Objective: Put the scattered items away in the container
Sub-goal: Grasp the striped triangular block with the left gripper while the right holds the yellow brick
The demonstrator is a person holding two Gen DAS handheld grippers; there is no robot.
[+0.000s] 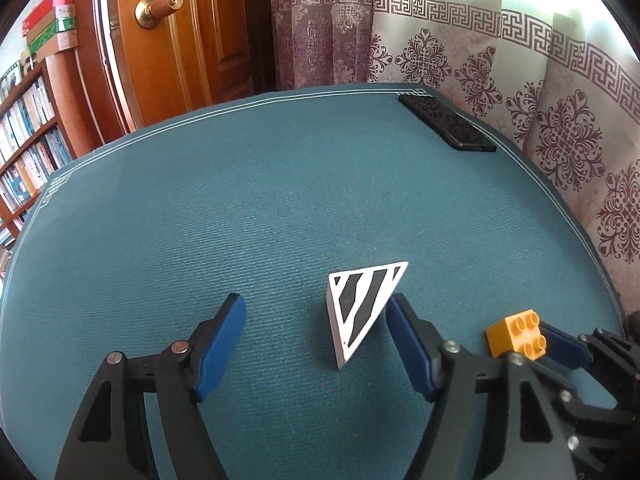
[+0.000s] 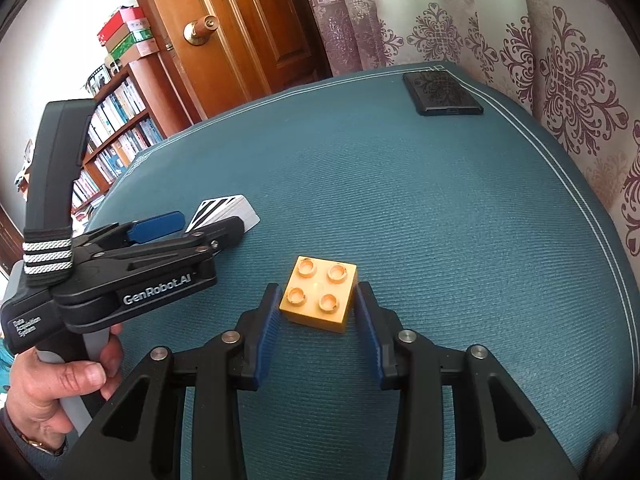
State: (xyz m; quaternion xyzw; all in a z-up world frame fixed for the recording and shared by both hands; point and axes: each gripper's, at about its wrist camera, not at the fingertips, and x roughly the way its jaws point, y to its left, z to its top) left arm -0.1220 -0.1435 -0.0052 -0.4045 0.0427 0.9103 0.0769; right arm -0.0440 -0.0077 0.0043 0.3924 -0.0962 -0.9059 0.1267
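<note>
Left wrist view: your left tongs (image 1: 316, 320) stand wide apart over the teal surface (image 1: 240, 200), blue pads facing in.
Triangular block: the white triangular block (image 1: 360, 308) with black stripes lies flat on the mat between those pads, closer to the right-hand pad and just beside it; its long point aims toward 6 o'clock.
Yellow brick: the yellow brick (image 1: 518, 332) sits at about 4 o'clock from the triangle, four round studs up, with a blue pad of your other tool at its right side.
Right wrist view: your right tongs (image 2: 318, 304) are parted around the same brick, one pad on each side; whether the pads touch it cannot be told.
Brick look: square, orange-yellow, glossy, turned slightly off-square to the pads.
Black case: a flat black case (image 2: 442, 92) with an embossed pattern lies at 1 o'clock, well apart, near the far edge.
Your left hand: your left hand (image 2: 52, 384) grips the grey handle at 8 o'clock.
</note>
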